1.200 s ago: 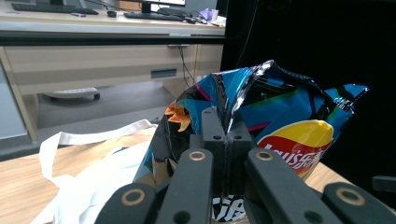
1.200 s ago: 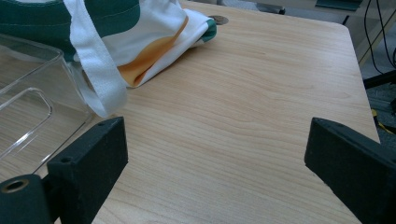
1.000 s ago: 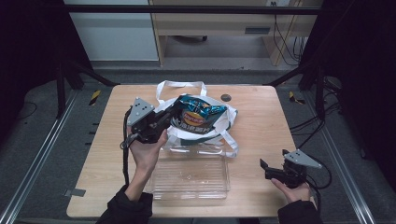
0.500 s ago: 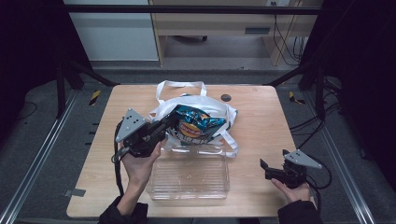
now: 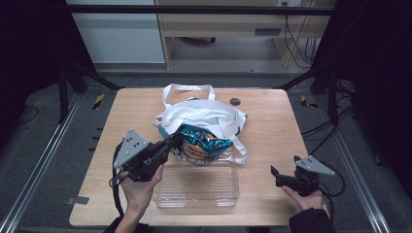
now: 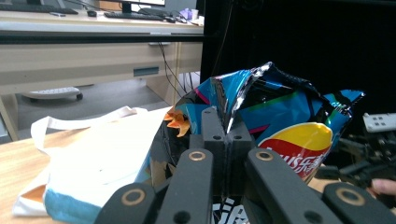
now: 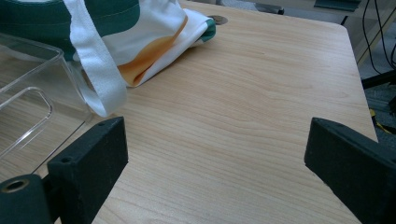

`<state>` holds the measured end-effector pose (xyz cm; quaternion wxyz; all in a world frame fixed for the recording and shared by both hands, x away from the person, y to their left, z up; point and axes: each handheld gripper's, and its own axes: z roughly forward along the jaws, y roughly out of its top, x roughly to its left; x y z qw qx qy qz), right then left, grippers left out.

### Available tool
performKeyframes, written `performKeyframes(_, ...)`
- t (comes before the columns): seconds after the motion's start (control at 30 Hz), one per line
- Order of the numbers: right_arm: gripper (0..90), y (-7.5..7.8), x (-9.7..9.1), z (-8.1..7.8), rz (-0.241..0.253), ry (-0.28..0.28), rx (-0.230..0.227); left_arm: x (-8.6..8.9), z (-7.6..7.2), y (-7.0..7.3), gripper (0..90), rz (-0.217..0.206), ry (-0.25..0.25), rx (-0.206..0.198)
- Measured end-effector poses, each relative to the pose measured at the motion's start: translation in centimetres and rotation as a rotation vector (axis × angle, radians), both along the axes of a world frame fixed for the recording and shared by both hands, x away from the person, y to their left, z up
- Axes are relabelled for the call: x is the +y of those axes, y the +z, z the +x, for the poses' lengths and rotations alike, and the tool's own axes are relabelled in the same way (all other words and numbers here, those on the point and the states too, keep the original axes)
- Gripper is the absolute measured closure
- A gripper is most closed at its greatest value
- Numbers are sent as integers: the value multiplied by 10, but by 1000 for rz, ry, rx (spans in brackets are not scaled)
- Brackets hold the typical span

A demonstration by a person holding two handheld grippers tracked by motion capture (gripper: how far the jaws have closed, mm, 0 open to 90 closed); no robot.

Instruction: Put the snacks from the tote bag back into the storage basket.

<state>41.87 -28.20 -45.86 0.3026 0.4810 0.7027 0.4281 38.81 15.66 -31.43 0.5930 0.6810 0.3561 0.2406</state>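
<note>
A blue crisp bag (image 5: 201,145) hangs at the mouth of the white tote bag (image 5: 201,115), above the far rim of a clear plastic tub (image 5: 197,187). My left gripper (image 5: 174,141) is shut on the crisp bag's left edge. In the left gripper view the jaws pinch the foil seam of the crisp bag (image 6: 289,121), with the left gripper (image 6: 227,135) just right of the tote bag (image 6: 102,154). My right gripper (image 5: 275,175) rests open near the table's front right. In its own view the right gripper (image 7: 215,154) holds nothing, and the tote bag (image 7: 154,32) and tub (image 7: 28,93) lie to its left.
The wooden table (image 5: 272,126) has a small dark round disc (image 5: 235,101) behind the tote. A tote strap (image 7: 98,70) drapes down beside the tub's corner. Black frame posts flank the table and cables run on the floor at right.
My left gripper has drawn the crisp bag out of the tote, toward the person and down to the tub's far rim. The right gripper has stayed in place.
</note>
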Motion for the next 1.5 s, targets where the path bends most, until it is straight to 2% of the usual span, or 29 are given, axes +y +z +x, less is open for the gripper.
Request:
performKeyframes(0.5, 65, 0, 0, 0, -8, 3, 1, 0, -11, -25, 899, 35, -9, 62)
performKeyframes(0.77, 66, 0, 0, 0, -9, 4, 1, -2, -16, -37, 899, 61, -20, 72)
performKeyframes(1.23, 66, 0, 0, -1, -10, 1, 1, -2, -18, -57, 898, 71, -26, 143)
performKeyframes(1.5, 66, 0, 0, -1, -11, 2, 1, 1, -16, -59, 896, 70, -4, 158)
